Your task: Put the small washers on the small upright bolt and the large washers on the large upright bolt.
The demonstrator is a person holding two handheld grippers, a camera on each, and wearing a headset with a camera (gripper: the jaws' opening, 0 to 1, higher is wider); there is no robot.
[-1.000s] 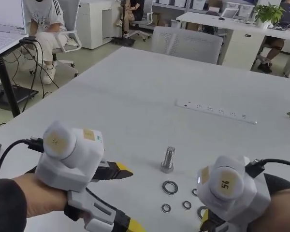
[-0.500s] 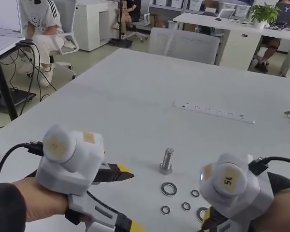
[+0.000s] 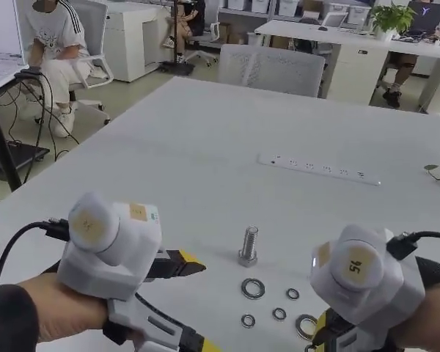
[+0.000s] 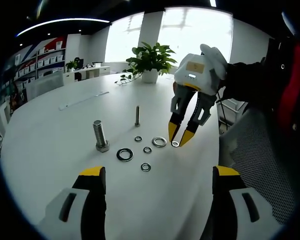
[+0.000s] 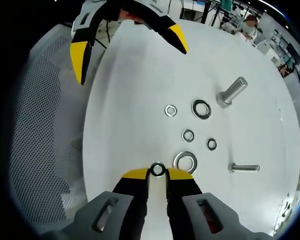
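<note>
The right gripper (image 4: pixel 181 141) had its fingers pinched narrow on a small washer (image 5: pixel 157 169), close beside a large washer (image 5: pixel 185 161). The left gripper (image 4: pixel 157 175) hung with fingers spread wide, holding nothing. The other washers (image 5: pixel 188 135) lay loose on the desk (image 5: pixel 130 75) near the large bolt (image 4: pixel 100 135). This looked like the pick-up step; next, the washer's hole needed centring over the small bolt (image 4: pixel 137 115)

Left claw (image 4: pixel 158 172), right claw (image 5: pixel 158 174): white bodies, yellow-tipped, black cables (image 3: pixel 18 233).
</note>
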